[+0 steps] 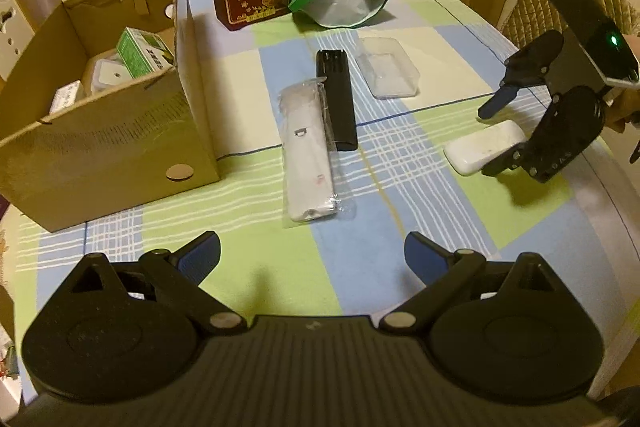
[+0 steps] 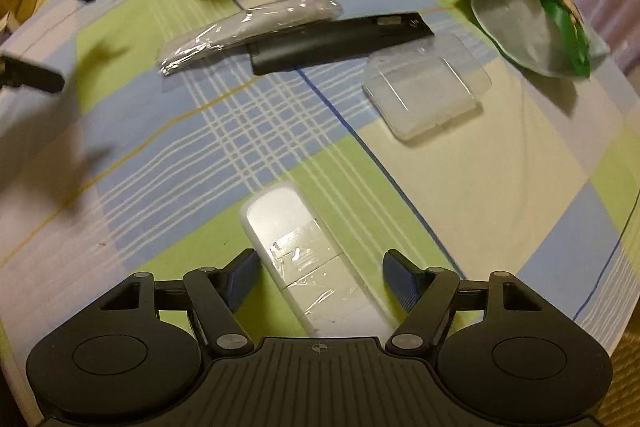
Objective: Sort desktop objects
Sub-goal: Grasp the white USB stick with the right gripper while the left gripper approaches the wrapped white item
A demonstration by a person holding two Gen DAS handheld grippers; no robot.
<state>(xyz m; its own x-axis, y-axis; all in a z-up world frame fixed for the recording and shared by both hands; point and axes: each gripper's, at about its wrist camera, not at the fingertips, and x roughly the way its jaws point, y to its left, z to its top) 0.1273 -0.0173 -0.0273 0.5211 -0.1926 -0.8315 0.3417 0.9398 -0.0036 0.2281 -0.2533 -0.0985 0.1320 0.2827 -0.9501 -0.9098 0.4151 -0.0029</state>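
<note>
Taking the cardboard box (image 1: pixel 100 131) as the mark: it stands far left with several packets inside. Just right of it lie one bagged white remote (image 1: pixel 306 155) and one black remote (image 1: pixel 336 99), side by side. Further right is one clear tray (image 1: pixel 388 67), then one small white device (image 2: pixel 304 259). The right gripper (image 2: pixel 316 275), jaws wide, straddles the device, whose long axis runs along the fingers. The left gripper (image 1: pixel 312 255) hovers wide and empty, farther off.

Left hand-held gripper (image 1: pixel 312 253) hovers with fingers spread; right hand-held gripper (image 2: pixel 318 273) tilts downward, fingers apart.
</note>
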